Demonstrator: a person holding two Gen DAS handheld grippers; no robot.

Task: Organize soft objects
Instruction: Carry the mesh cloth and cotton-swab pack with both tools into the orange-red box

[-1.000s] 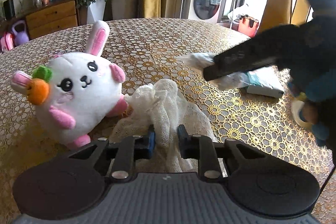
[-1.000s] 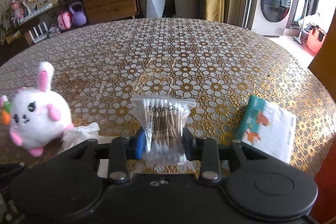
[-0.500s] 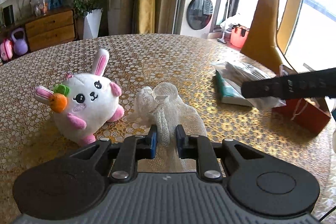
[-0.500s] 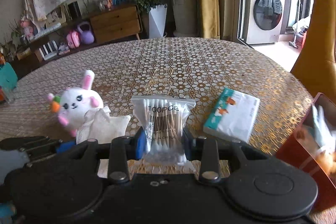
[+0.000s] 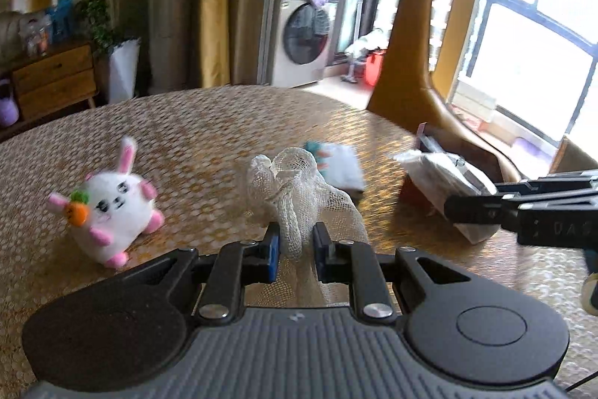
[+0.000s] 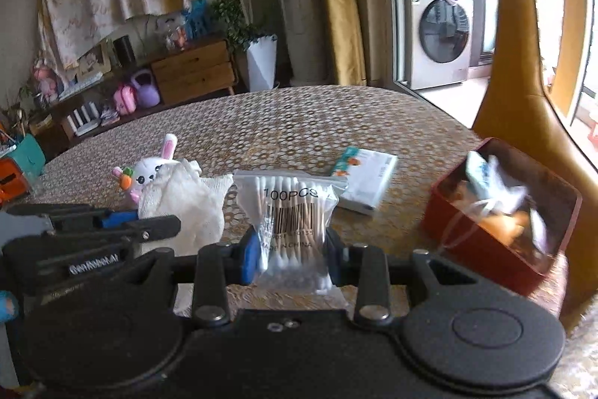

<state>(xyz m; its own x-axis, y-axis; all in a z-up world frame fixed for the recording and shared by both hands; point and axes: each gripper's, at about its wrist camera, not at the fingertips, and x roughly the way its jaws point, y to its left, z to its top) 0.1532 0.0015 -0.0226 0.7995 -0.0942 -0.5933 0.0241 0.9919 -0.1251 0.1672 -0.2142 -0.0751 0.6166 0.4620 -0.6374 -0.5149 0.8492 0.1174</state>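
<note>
Two loads in the air: you now carry one soft thing in each hand, both lifted off the tabletop (image 6: 299,122) since a second ago.
Red box (image 6: 501,212): it has come into the right wrist view at about 3 o'clock, already holding a heap of soft items; a second ago it was not in that view. Judged from that, you are swinging toward the drop-off.
Plush rabbit (image 5: 112,204): still sitting on the tabletop at 9 o'clock in the left view, smaller than before, so it is left for a later trip.
Tissue pack (image 6: 364,178): lying flat at 1 o'clock in the right view, between your loads and the box, untouched.
Mesh cloth (image 5: 299,197): bunched and dangling from your left gripper (image 5: 295,247), whose jaws are clenched on its gathered neck.
Cotton swab bag (image 6: 289,219): upright in your right gripper (image 6: 293,257), jaws grasping its lower half, grip unchanged.
Meaning for you: both picks look done; what remains for these two is reaching over the box and letting go.
</note>
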